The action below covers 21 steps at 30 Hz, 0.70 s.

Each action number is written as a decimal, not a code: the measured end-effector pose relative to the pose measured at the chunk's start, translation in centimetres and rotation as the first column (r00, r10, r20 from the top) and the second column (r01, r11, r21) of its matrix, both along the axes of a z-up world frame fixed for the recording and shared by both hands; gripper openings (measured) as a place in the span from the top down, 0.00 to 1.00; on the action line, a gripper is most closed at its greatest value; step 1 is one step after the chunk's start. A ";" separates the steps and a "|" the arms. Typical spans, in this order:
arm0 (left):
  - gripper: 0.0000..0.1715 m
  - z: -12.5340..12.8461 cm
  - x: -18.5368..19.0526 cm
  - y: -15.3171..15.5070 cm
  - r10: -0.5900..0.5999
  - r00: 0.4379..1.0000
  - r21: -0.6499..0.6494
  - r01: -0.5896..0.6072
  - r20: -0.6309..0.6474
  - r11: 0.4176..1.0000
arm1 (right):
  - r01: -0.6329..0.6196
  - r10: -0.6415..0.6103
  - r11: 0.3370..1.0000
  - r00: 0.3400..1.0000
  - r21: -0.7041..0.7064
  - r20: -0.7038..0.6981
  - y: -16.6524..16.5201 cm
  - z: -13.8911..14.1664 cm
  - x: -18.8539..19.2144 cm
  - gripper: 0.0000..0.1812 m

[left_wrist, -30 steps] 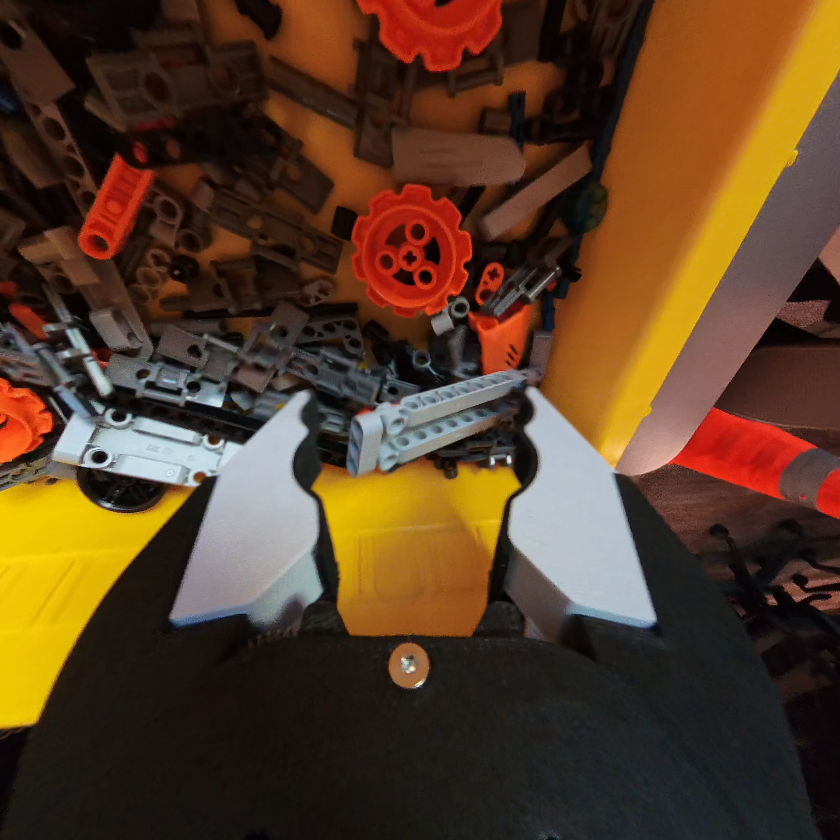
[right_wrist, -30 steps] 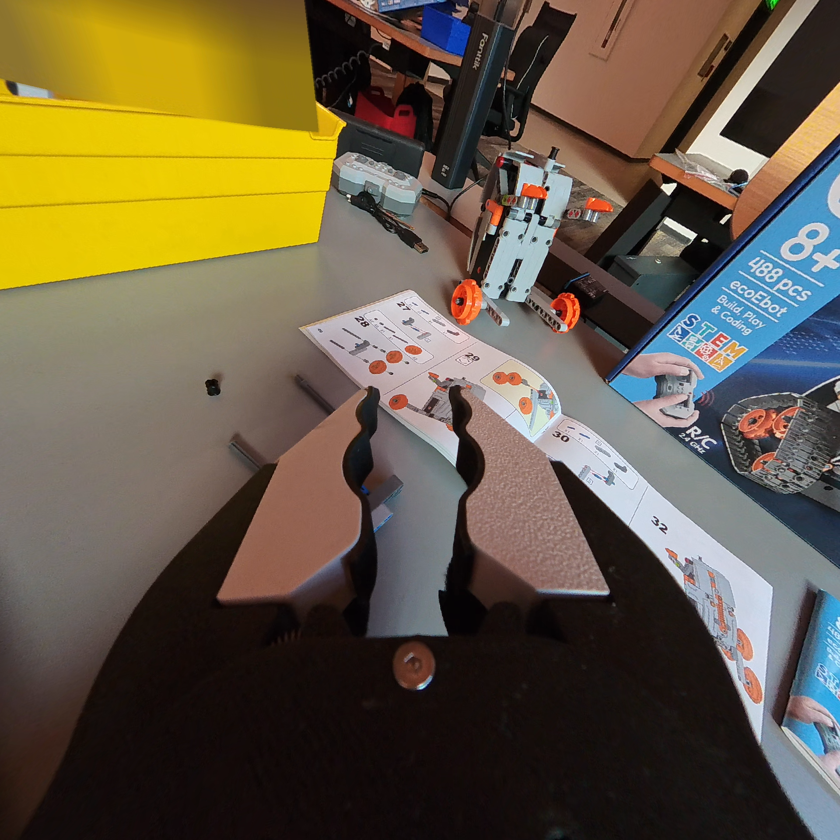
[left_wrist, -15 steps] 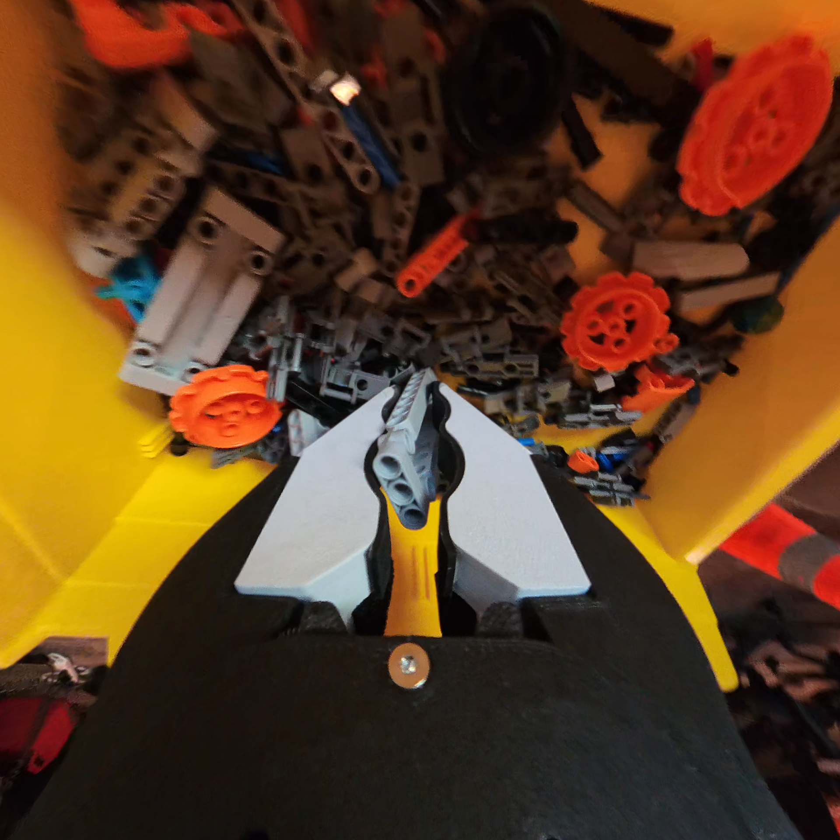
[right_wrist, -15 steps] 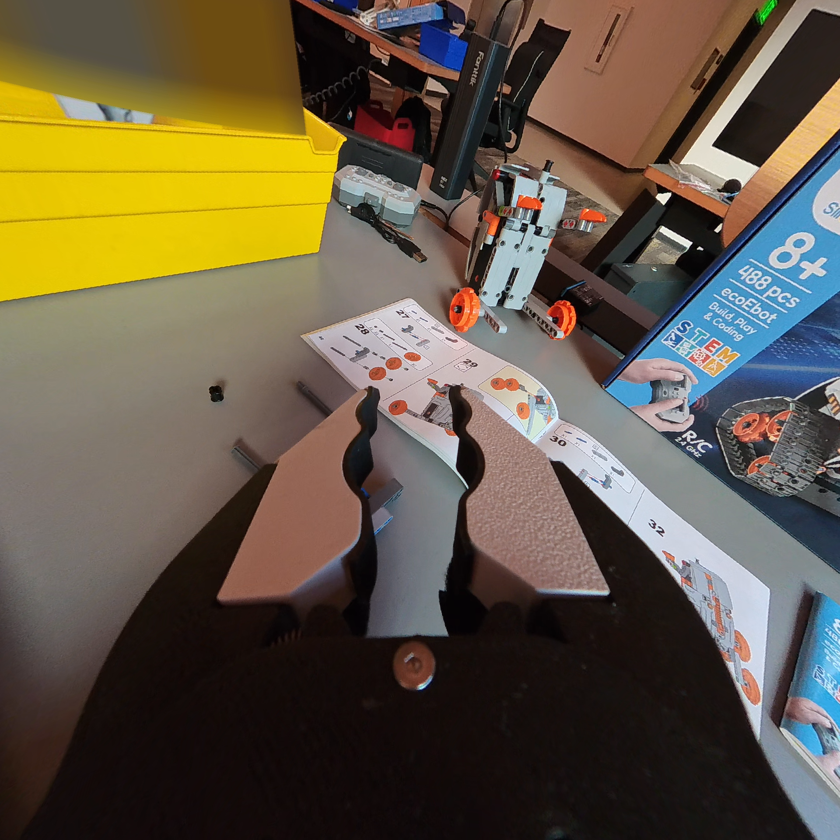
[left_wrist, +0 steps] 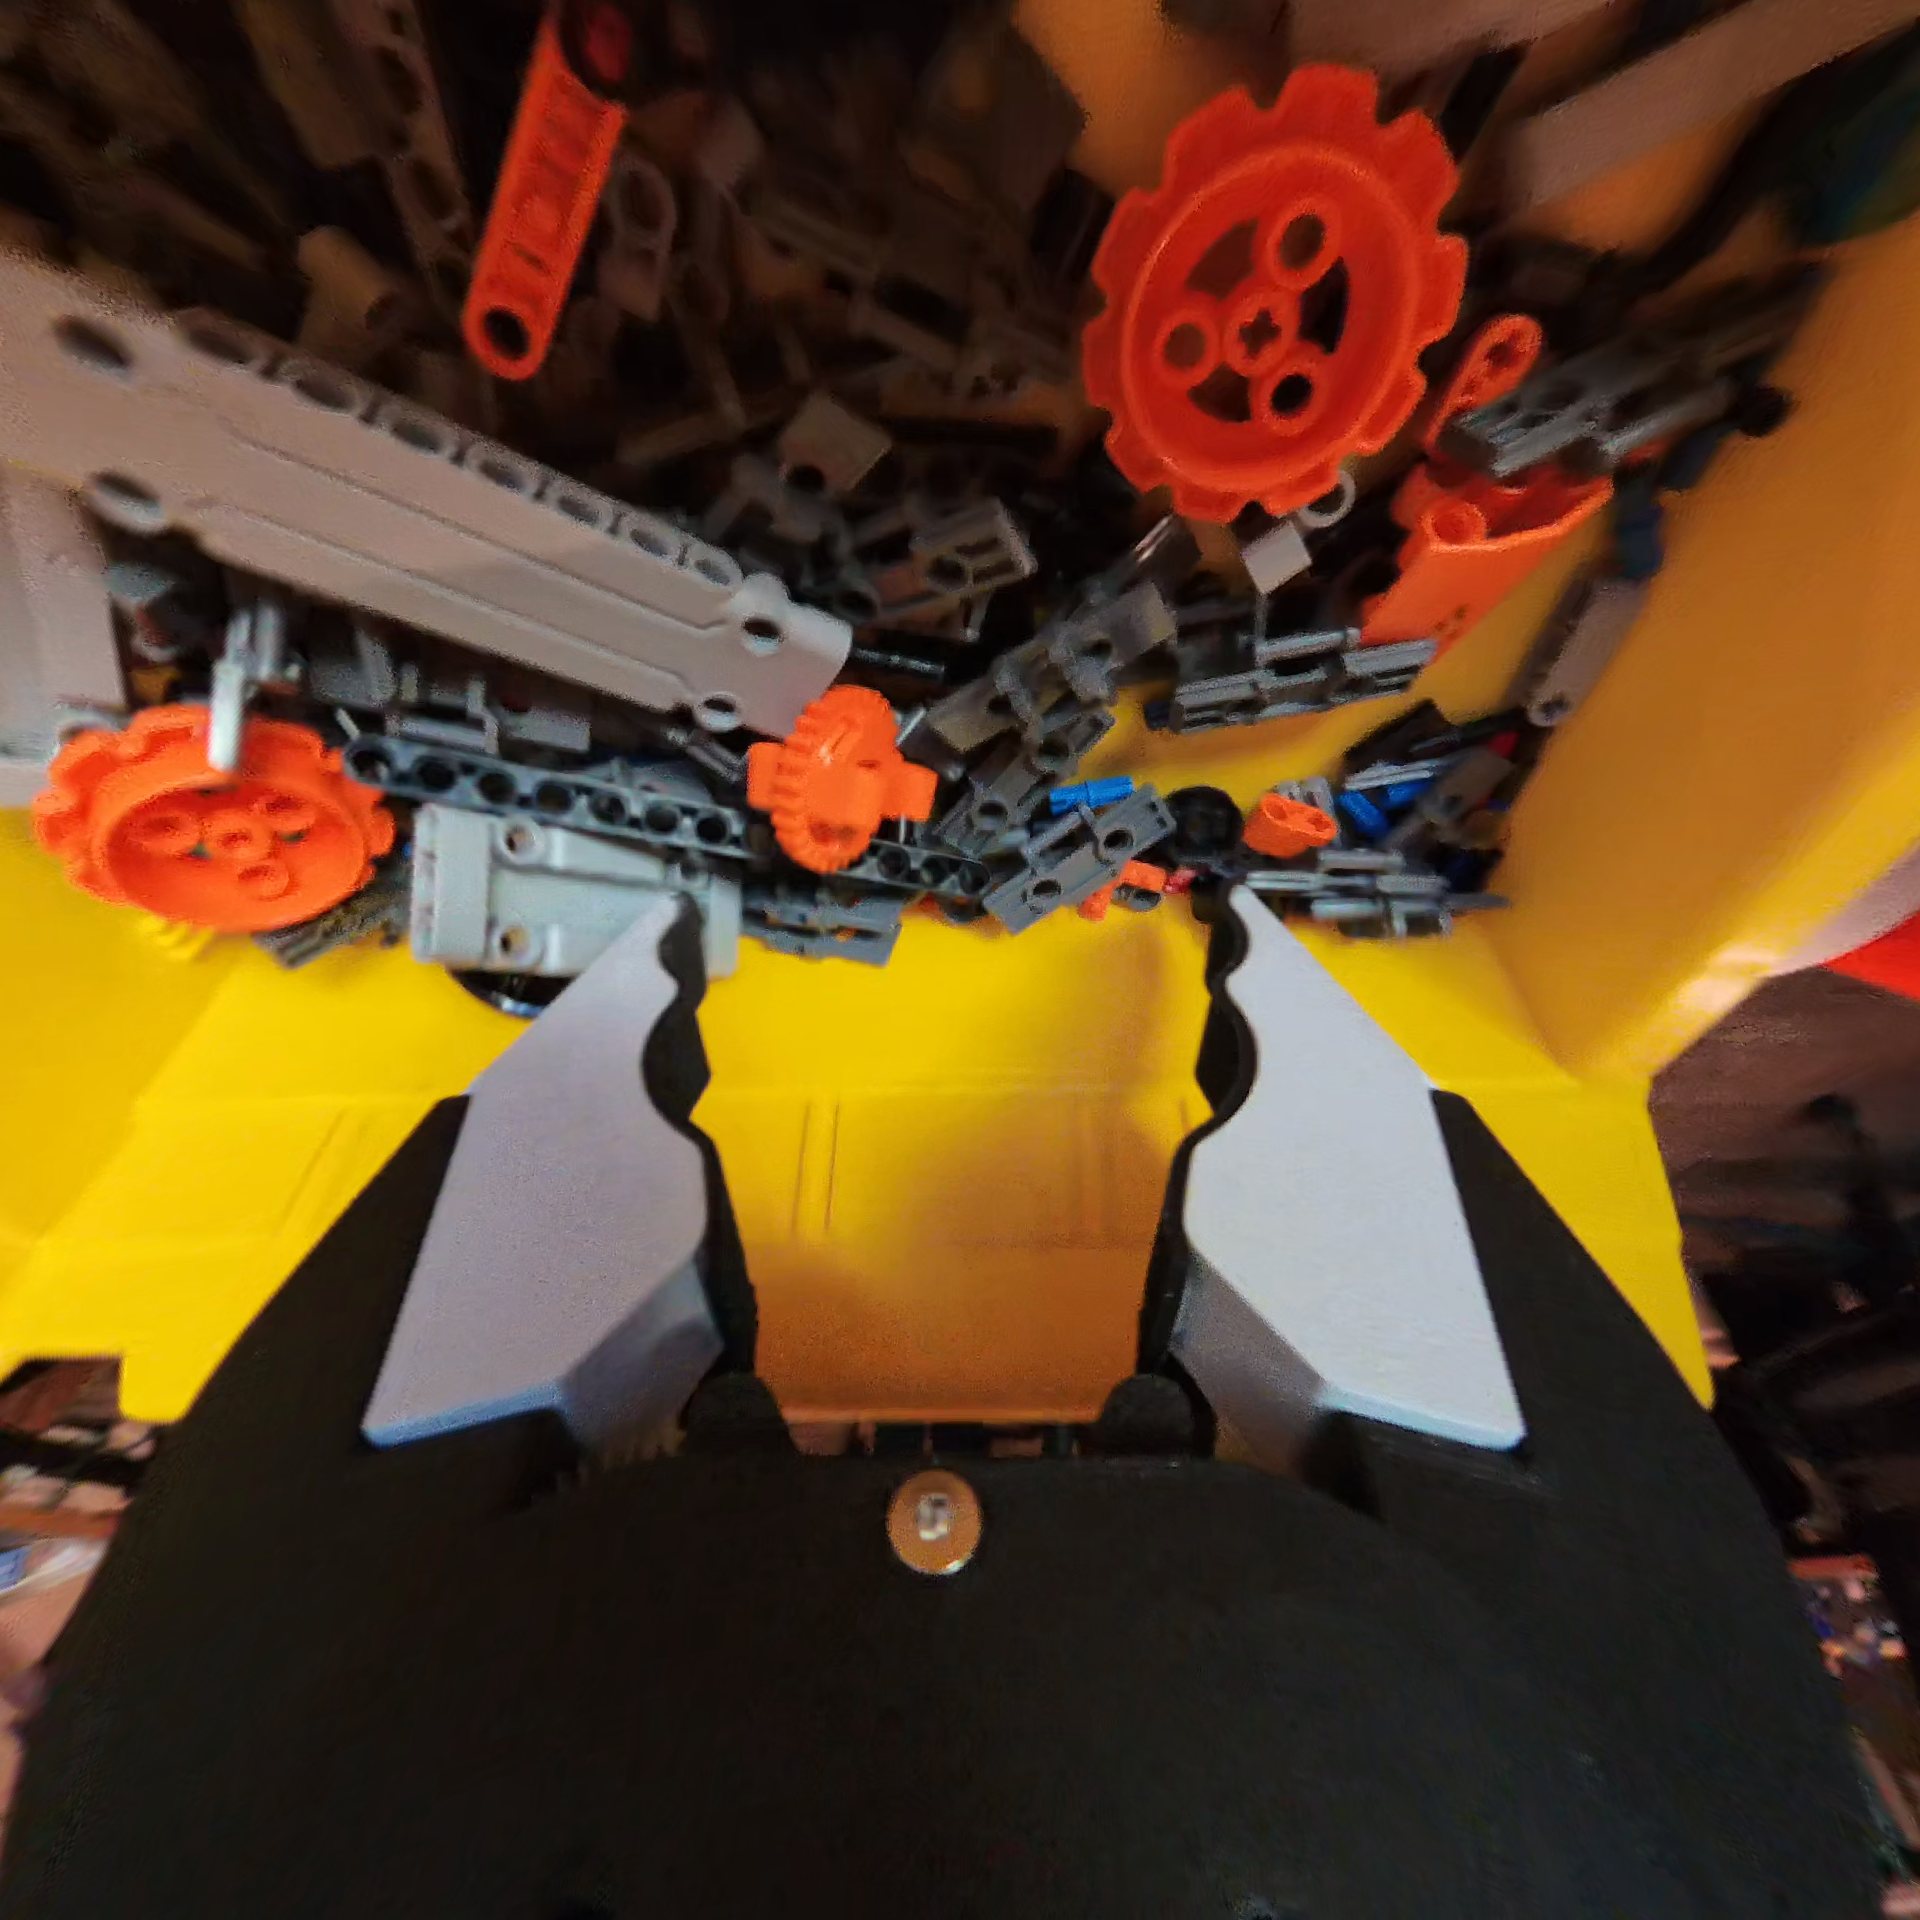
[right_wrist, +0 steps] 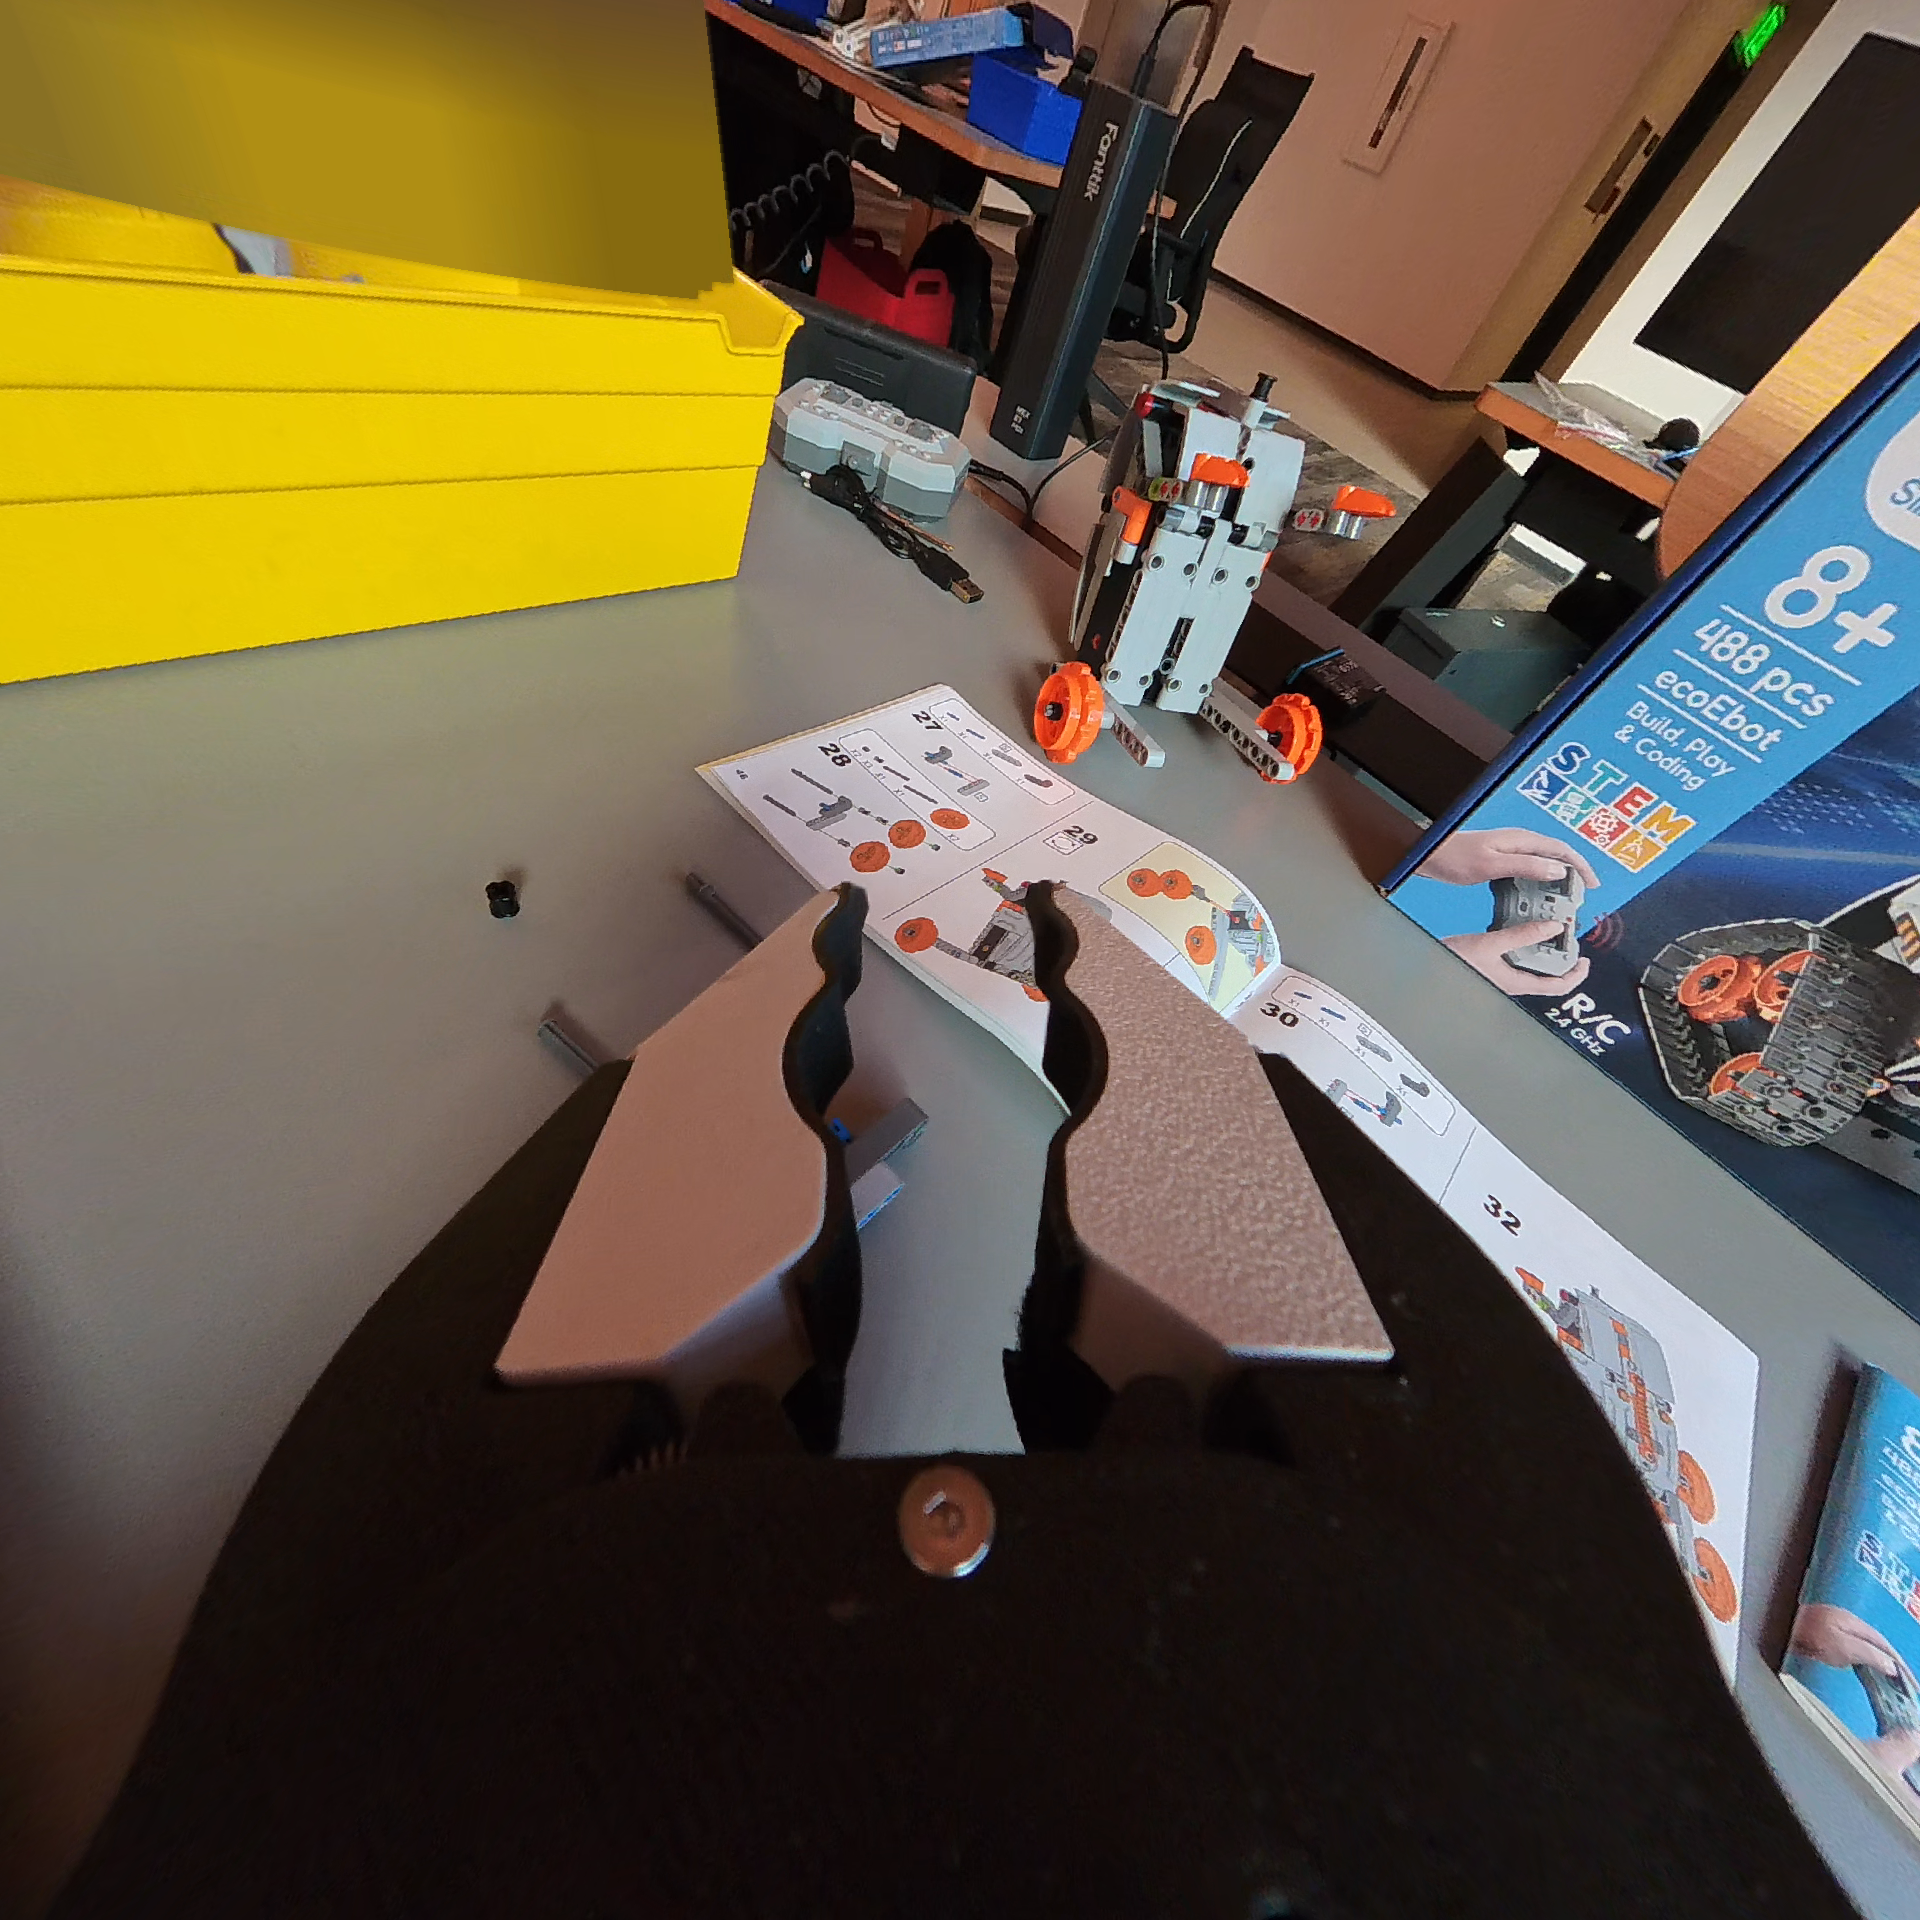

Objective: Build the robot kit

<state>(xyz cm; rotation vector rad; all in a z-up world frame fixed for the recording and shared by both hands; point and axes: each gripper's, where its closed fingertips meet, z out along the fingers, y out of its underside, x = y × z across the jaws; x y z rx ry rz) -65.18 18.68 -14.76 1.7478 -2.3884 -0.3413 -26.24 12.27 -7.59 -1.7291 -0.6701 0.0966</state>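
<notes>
My left gripper (left_wrist: 954, 909) is open and empty, low inside a yellow bin (left_wrist: 935, 1143), with its tips at the near edge of a pile of building parts. The left fingertip (left_wrist: 665, 935) is next to a light grey block (left_wrist: 520, 904). A small orange gear (left_wrist: 836, 774) and dark grey connectors (left_wrist: 1070, 842) lie just beyond the tips. A long light grey panel (left_wrist: 416, 520) lies across the pile at the left. My right gripper (right_wrist: 943, 899) is open with a narrow gap and empty, above a grey table (right_wrist: 312, 935). A small grey piece with a blue pin (right_wrist: 883, 1138) lies under its left finger.
Orange sprocket wheels (left_wrist: 1273, 291) (left_wrist: 208, 821) lie in the bin. On the table are an open instruction booklet (right_wrist: 1039, 862), a part-built grey and orange model (right_wrist: 1184, 582), a blue box (right_wrist: 1714, 831), the yellow bin (right_wrist: 364, 468), two grey axles (right_wrist: 722, 909) (right_wrist: 566, 1044) and a black connector (right_wrist: 502, 899). My hands' fingertips stand some 40 cm from each other. Between my right fingertips and the black connector (right_wrist: 502, 899) there is roughly 12 cm.
The left gripper closed on a light grey beam and lifted it; now it is open and the beam is no longer between its fingers. The right gripper has hardly moved.
</notes>
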 end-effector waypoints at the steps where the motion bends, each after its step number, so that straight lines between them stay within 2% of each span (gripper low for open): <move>1: 0.42 -0.4 -0.2 -0.1 -0.026 0.999 0.014 0.026 -0.029 1.000 | 0.002 -0.002 1.000 1.000 0.001 -0.004 0.0 0.0 0.0 0.83; 4: 0.45 -0.6 -0.3 0.2 -0.083 0.993 0.052 0.088 -0.084 0.995 | 0.003 -0.003 1.000 1.000 0.003 -0.015 0.0 0.1 0.1 0.83; 5: 0.62 -0.6 -0.1 0.9 -0.105 0.991 0.085 0.112 -0.085 0.990 | 0.001 -0.001 1.000 1.000 0.004 -0.018 0.0 0.2 0.1 0.83; 10: 0.67 -0.6 0.7 1.4 -0.051 0.996 0.043 0.054 -0.070 0.998 | -0.006 0.006 1.000 1.000 0.006 -0.012 0.0 0.2 -0.1 0.83; 12: 0.81 -0.3 1.9 1.9 -0.038 0.999 0.043 0.039 -0.022 0.998 | -0.005 0.005 1.000 1.000 0.005 -0.011 0.0 0.1 -0.1 0.83; 16: 0.88 0.2 4.9 3.3 0.020 0.997 0.063 -0.025 0.081 0.998 | -0.003 0.003 1.000 1.000 0.006 -0.017 0.1 0.2 0.0 0.83; 17: 0.96 0.2 5.4 3.5 0.044 0.994 0.053 -0.049 0.100 0.997 | -0.001 0.001 1.000 1.000 0.006 -0.017 0.1 0.2 0.0 0.83; 18: 1.00 0.3 5.9 3.7 0.060 0.991 0.048 -0.066 0.121 0.997 | -0.001 0.001 1.000 1.000 0.005 -0.017 0.1 0.2 0.0 0.83; 19: 1.00 0.4 6.4 3.9 0.077 0.985 0.047 -0.085 0.154 0.995 | -0.001 0.001 1.000 1.000 0.005 -0.017 0.1 0.2 0.0 0.83; 20: 0.95 0.6 6.5 4.0 0.102 0.980 0.040 -0.110 0.173 0.993 | -0.001 0.001 1.000 1.000 0.006 -0.017 0.1 0.2 0.0 0.83; 21: 0.84 0.9 6.2 4.0 0.142 0.976 0.032 -0.149 0.164 0.988 | -0.002 0.002 1.000 1.000 0.007 -0.018 0.1 0.2 0.0 0.83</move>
